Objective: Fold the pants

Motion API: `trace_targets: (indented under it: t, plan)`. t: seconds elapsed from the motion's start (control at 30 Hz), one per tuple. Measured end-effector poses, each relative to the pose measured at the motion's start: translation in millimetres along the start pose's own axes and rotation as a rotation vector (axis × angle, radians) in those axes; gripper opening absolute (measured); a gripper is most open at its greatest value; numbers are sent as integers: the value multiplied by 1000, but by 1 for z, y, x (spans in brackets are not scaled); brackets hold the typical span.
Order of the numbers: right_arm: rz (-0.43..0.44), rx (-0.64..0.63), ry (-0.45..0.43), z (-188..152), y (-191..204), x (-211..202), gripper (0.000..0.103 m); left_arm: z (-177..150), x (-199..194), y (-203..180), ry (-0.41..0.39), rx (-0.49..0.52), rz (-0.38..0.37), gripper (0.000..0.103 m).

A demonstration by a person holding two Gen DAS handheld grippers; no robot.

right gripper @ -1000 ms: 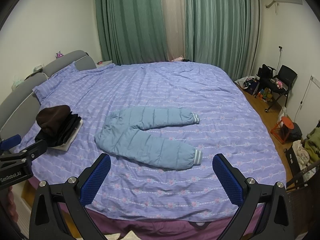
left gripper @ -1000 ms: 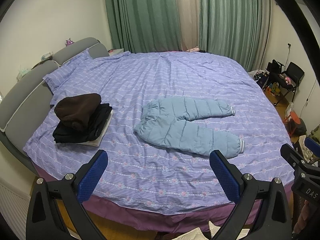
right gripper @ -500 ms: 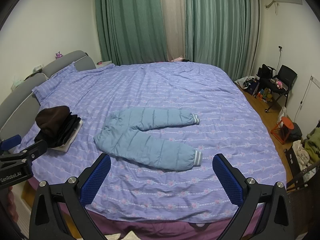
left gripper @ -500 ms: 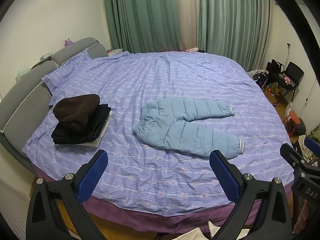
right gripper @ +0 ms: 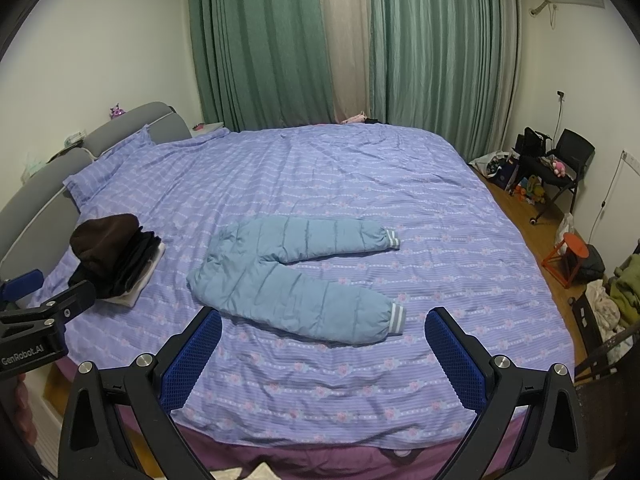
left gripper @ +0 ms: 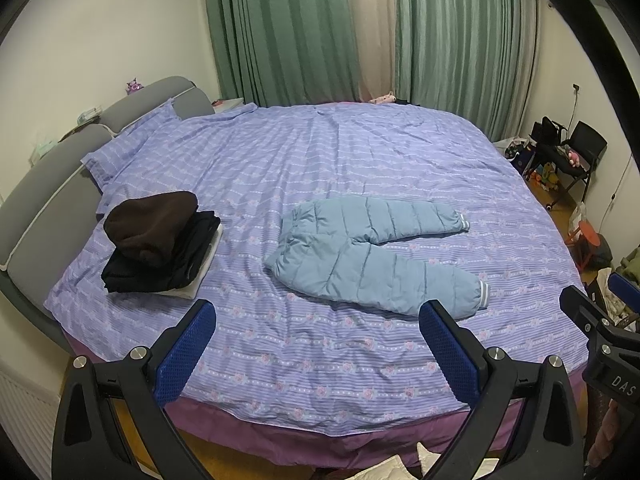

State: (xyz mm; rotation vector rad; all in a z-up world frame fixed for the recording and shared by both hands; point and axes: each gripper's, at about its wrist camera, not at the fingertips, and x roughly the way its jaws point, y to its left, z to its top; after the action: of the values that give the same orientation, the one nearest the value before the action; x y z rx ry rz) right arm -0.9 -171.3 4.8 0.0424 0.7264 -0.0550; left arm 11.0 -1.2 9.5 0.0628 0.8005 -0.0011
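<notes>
Pants (left gripper: 372,256) flat mid-bed, legs splayed, unfolded — we've crept slightly closer over the last second. Left gripper (left gripper: 316,344) and right gripper (right gripper: 324,348) both spread wide, empty — fold not started.

Bed (left gripper: 360,160): lying under a purple striped cover.
Dark clothes stack (left gripper: 160,240): sitting near the left edge.
Green curtains (right gripper: 260,40): hanging at the far wall.
Black chair (right gripper: 568,160): standing far right.
Red stool (right gripper: 570,256): standing right.

Cream walls (right gripper: 100,40), green curtains (right gripper: 256,40) with a pale panel between. Large bed (left gripper: 360,152) under lilac striped cover, grey headboard (left gripper: 36,200). Wooden floor (right gripper: 524,216), black chair (right gripper: 572,152), orange stool (right gripper: 572,252).
</notes>
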Motion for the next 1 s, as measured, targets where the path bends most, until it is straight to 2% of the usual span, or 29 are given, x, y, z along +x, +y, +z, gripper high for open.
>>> trace_targets:
  t: [0.3, 0.63, 0.83, 1.0]
  plan:
    - [-3, 6, 10, 4, 0, 3, 102, 3, 7, -1, 6, 3, -4, 103]
    - [-11, 24, 41, 9, 2, 23, 102, 4, 26, 10, 25, -2, -14, 103]
    - [-27, 65, 68, 10, 2, 50, 102, 5, 57, 36, 33, -23, -24, 103]
    - [-34, 121, 95, 2, 3, 97, 102, 5, 104, 53, 52, -17, -58, 102]
